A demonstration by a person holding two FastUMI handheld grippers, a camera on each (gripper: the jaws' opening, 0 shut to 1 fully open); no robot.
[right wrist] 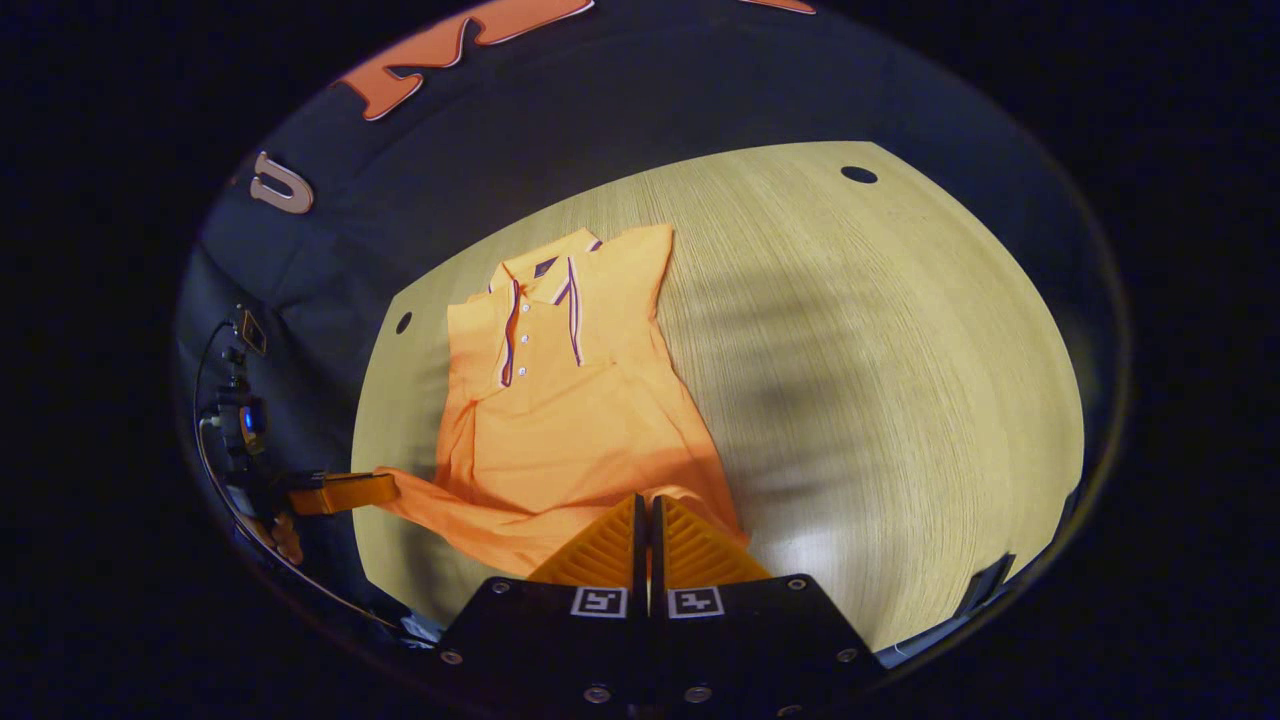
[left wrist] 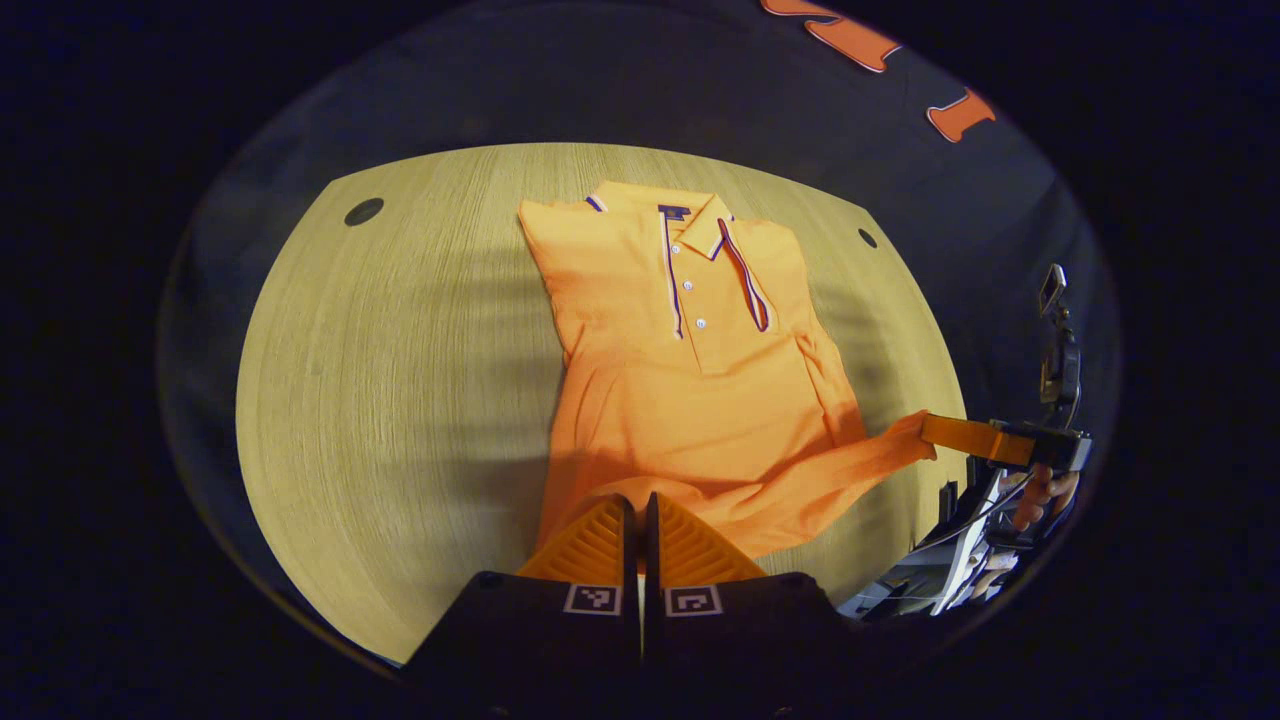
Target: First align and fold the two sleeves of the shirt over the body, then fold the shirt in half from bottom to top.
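Pinching the hem of one orange polo shirt (left wrist: 690,400) on the wooden tabletop (left wrist: 400,400), my two grippers, left gripper (left wrist: 641,520) and right gripper (right wrist: 645,520), are both clamped on it near the tabletop's near edge.

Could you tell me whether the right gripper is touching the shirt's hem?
Touching. In the left gripper view, the right gripper pinches a corner of the shirt hem, pulling the fabric taut off the table; the jaws look closed on it.
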